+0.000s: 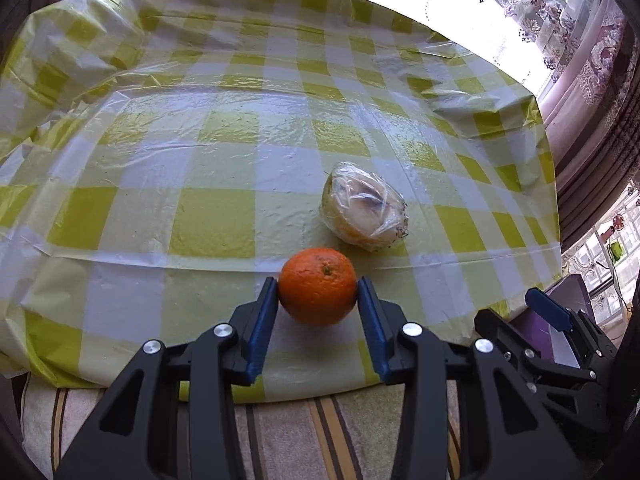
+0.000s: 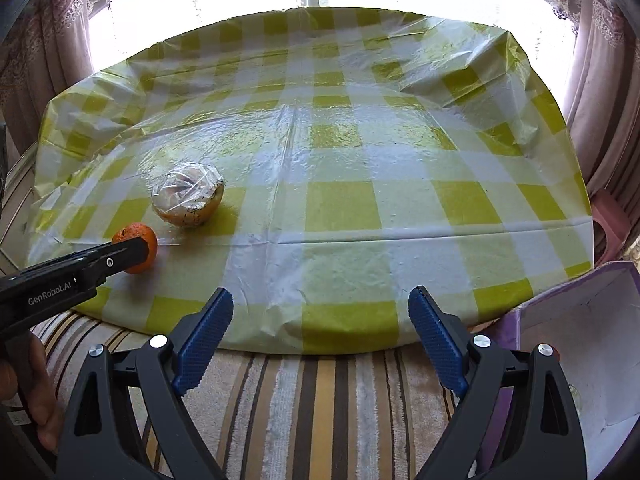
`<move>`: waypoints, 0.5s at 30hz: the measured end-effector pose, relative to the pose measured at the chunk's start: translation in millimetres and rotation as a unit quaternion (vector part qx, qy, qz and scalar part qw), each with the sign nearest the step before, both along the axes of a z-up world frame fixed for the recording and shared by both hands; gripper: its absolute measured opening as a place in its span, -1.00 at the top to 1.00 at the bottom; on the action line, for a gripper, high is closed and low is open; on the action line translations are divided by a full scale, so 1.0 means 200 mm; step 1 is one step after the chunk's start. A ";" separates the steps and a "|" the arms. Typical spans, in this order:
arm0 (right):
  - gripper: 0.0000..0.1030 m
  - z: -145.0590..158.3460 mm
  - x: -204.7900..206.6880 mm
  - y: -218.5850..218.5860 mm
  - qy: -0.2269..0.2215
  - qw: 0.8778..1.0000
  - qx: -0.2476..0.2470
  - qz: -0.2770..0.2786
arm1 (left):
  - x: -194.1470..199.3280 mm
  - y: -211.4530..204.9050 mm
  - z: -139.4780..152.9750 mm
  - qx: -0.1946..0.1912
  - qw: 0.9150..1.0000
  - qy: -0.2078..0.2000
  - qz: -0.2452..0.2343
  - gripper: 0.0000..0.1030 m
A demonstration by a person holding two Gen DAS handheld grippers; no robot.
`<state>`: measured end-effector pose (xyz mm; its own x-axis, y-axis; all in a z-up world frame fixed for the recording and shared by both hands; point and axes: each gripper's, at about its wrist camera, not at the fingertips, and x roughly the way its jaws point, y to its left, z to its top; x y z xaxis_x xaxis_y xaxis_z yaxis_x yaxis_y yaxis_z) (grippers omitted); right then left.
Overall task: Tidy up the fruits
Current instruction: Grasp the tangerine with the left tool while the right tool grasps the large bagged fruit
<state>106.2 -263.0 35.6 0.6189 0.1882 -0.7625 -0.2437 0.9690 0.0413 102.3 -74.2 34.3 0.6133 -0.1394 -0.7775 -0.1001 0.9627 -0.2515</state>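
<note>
Orange (image 1: 318, 286): clamped in left gripper (image 1: 318, 292), near table edge. Right gripper (image 2: 320, 320): wide open, empty. Purple box (image 2: 580, 340): beside right gripper

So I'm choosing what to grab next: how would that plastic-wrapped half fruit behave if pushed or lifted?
The wrapped fruit would probably slip, since its film looks glossy and wrinkled. It seems to rest on its rounded side, so a push may rock or roll it. Likely soft at the cut face.

A glossy, crinkled plastic tablecloth (image 1: 224, 152) is shining around the dimpled orange (image 1: 318, 286); beside it, clingfilm-wrapped fruit (image 1: 364, 210) is glinting.
</note>
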 end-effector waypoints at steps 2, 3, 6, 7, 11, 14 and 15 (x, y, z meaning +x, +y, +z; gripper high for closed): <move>-0.68 0.01 0.04 0.07 -0.002 1.000 -0.001 0.016 | -0.02 0.05 0.01 0.004 1.000 -0.005 0.018 0.21; -0.68 0.01 0.06 0.10 -0.003 1.000 -0.007 0.022 | -0.03 0.08 0.01 0.006 1.000 -0.006 0.028 0.21; -0.68 0.02 0.10 0.22 -0.005 0.999 -0.008 0.051 | -0.04 0.18 0.00 0.010 0.998 -0.008 0.056 0.21; -0.68 0.02 0.12 0.25 -0.005 0.998 -0.007 0.056 | -0.04 0.21 0.00 0.007 0.998 -0.008 0.063 0.21; -0.68 0.02 0.18 0.37 0.008 0.997 0.013 0.077 | -0.05 0.28 -0.01 0.002 0.997 -0.008 0.082 0.21; -0.68 0.03 0.23 0.44 0.003 0.996 0.019 0.081 | -0.06 0.31 -0.01 0.000 0.996 -0.012 0.091 0.21; -0.68 0.03 0.24 0.46 0.002 0.997 0.018 0.081 | -0.06 0.32 -0.01 0.000 0.996 -0.012 0.092 0.21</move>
